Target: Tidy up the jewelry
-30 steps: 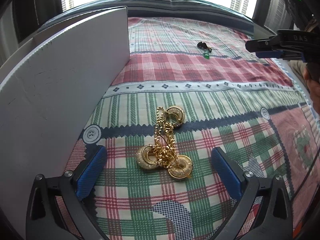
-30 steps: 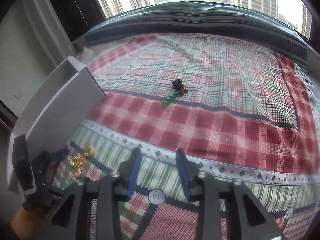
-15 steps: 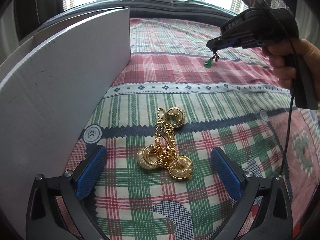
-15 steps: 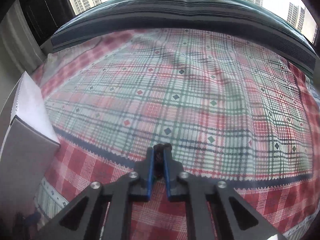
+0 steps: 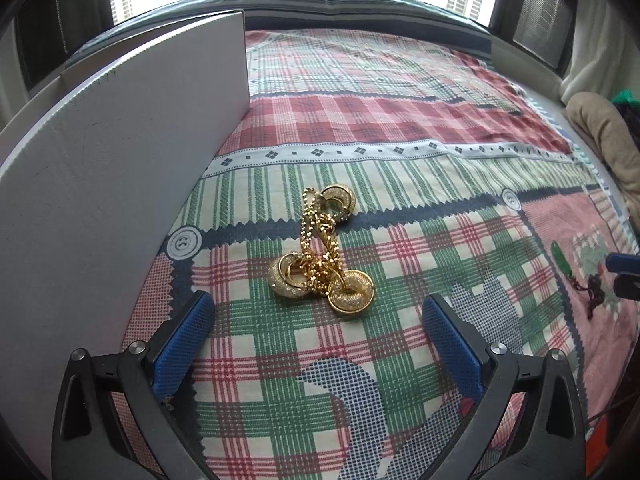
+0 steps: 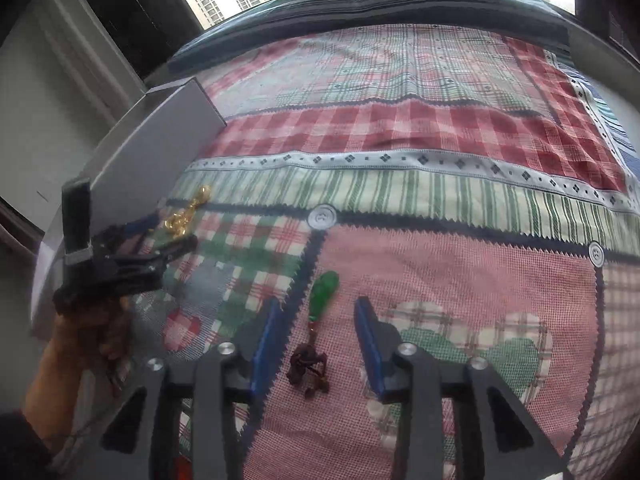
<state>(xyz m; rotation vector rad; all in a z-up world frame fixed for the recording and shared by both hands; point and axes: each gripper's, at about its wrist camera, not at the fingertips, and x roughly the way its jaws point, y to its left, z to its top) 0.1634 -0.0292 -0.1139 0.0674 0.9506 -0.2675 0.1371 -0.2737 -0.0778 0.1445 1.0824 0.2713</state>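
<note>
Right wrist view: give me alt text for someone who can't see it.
A green pendant on a dark knotted cord lies on the patchwork bedspread between the open right claw, untouched. At left, a hand holds the left claw over gold jewelry beside a white box.

The left hand-held gripper [image 5: 316, 344] hovers above a bed covered with a patchwork bedspread [image 5: 400, 152] of red, green and white plaid. Its blue pads [image 5: 184, 340] stand wide apart with nothing between them. Just beyond the fingertips lies a tangle of gold jewelry [image 5: 320, 264]: a chain heaped with three round, glittering gold rings. A white board [image 5: 120, 160] stands upright along the left side, its lower edge on the fabric. At the far right edge a green pendant [image 5: 560, 258] on a dark cord lies on a pink patch, beside the blue fingertips of the right hand-held gripper [image 5: 624, 276], which do not touch it.
</note>
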